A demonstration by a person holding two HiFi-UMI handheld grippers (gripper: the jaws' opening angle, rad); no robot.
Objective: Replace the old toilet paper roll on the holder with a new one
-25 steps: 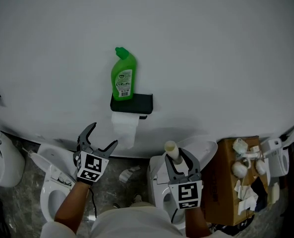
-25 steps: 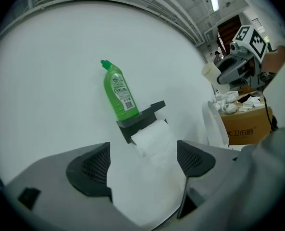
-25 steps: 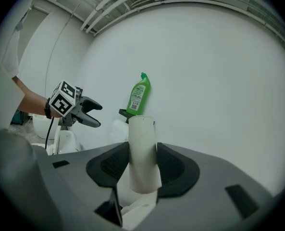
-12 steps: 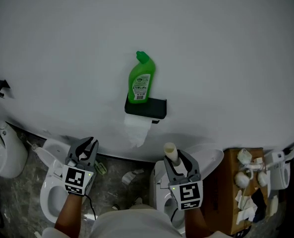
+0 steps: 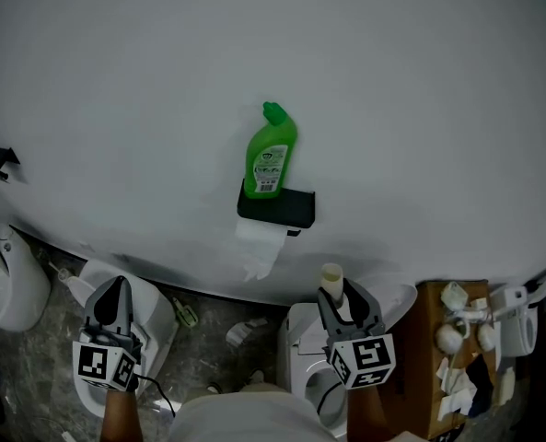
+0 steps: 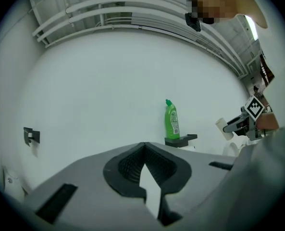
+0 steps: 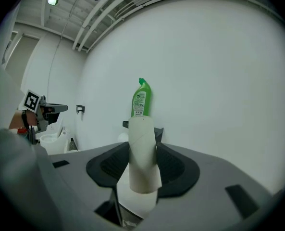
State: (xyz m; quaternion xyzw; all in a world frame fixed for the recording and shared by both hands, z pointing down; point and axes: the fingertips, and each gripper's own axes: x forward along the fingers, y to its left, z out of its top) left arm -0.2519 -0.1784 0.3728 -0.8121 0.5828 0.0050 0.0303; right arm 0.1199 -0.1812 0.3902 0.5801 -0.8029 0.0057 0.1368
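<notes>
Cardboard tube [image 5: 331, 278] stands upright in the jaws of the right hand-held gripper [image 5: 342, 295] in the head view, low and right of centre, above a white toilet [image 5: 298, 339]. Up on the pale wall [image 5: 392, 109] sits the black holder [image 5: 277, 206], a green bottle [image 5: 273, 152] standing on its top and white paper [image 5: 259, 245] hanging below it; the tube is well apart from the holder. The left hand-held gripper [image 5: 116, 284] is at the lower left over another toilet [image 5: 157, 316], and a cardboard box [image 5: 434, 348] stands at the right. In the left gripper view its jaws have just been closing and now meet tip to tip with nothing between them; the green bottle [image 6: 171, 120] and holder [image 6: 180, 140] show beyond, with the right hand-held gripper [image 6: 236, 124] at the far right. In the right gripper view the pads press on both sides of the tube [image 7: 143, 153], which tilts slightly, in line with the bottle [image 7: 141, 98] and holder [image 7: 158, 131] behind it.
</notes>
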